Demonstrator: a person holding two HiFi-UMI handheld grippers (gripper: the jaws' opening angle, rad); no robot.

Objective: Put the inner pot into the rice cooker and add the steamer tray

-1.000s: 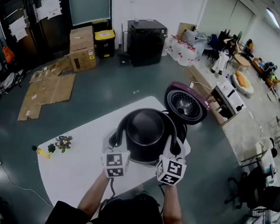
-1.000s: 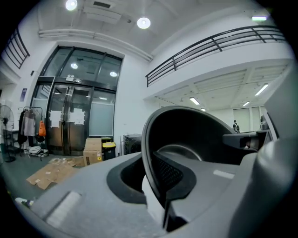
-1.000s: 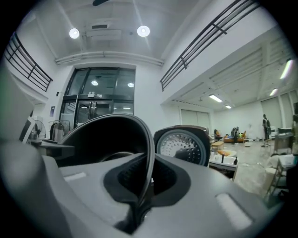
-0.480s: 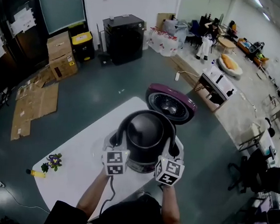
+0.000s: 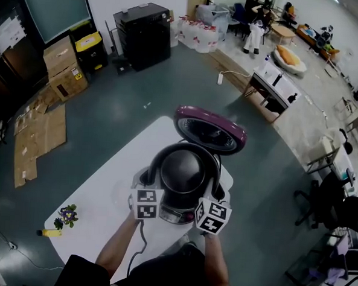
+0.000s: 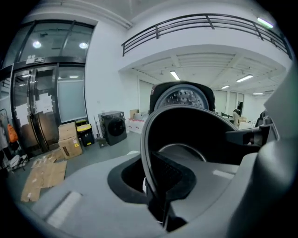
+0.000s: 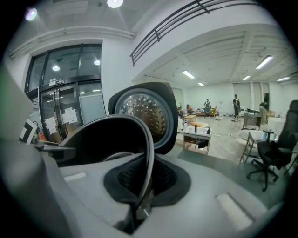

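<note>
Held inner pot (image 5: 182, 170) by rim, left gripper (image 5: 146, 179) and right gripper (image 5: 218, 191) clenched, over rice cooker (image 5: 210, 134) at table (image 5: 102, 207) corner; level lowering judged next.

Rice cooker (image 5: 173, 214) mostly hidden under inner pot (image 5: 182, 170).

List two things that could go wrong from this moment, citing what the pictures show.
1. The left gripper and right gripper each pinch only the thin rim of the inner pot; it might slip or tip.
2. The open lid stands close behind; the pot could knock it.
</note>
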